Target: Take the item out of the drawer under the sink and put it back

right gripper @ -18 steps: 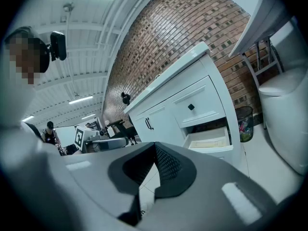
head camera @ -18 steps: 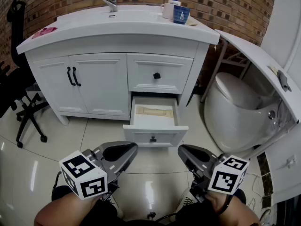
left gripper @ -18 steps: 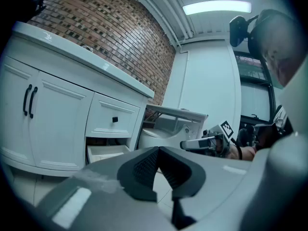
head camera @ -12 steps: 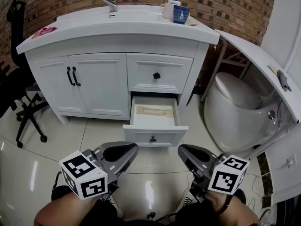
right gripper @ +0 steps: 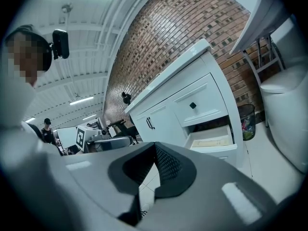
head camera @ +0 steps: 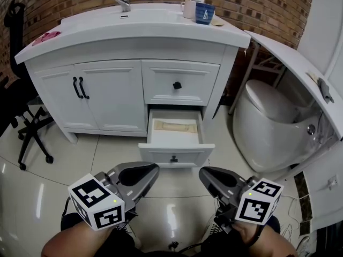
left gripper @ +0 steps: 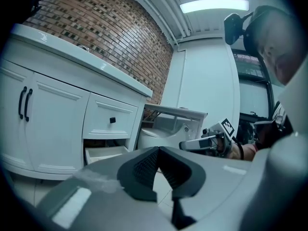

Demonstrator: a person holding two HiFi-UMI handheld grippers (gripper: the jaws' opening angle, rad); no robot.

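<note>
Now poised low, nothing gripped

You hold both tools low in front of your body, above the glossy tiled floor [head camera: 171, 205], each aimed forward at the white vanity [head camera: 107, 98]. Your left gripper [head camera: 153, 168] sits at the lower left of the head view, with its marker cube [head camera: 97, 201] nearest you and your forearm showing behind it. Your right gripper [head camera: 204, 171] mirrors it at the lower right. The two noses angle slightly toward each other with a clear gap between them. Both are well short of the vanity.

In the left gripper view the dark ribbed fingers [left gripper: 144, 165] meet at the tip with nothing between them. The right gripper view shows the same: its pads are closed together on nothing. Each of these views also catches the other gripper off to the side, held level.

Ahead of you, the lower drawer [head camera: 174, 155] on the vanity's right side stands pulled out. The task's thing, a flat pale tan packet [head camera: 175, 126], lies inside it toward the back, stretched across the width. The upper drawer [head camera: 179, 84] above it is shut, and so are the double doors [head camera: 99, 92] to the left. A white toilet [head camera: 262, 122] stands to the right of the vanity.
</note>
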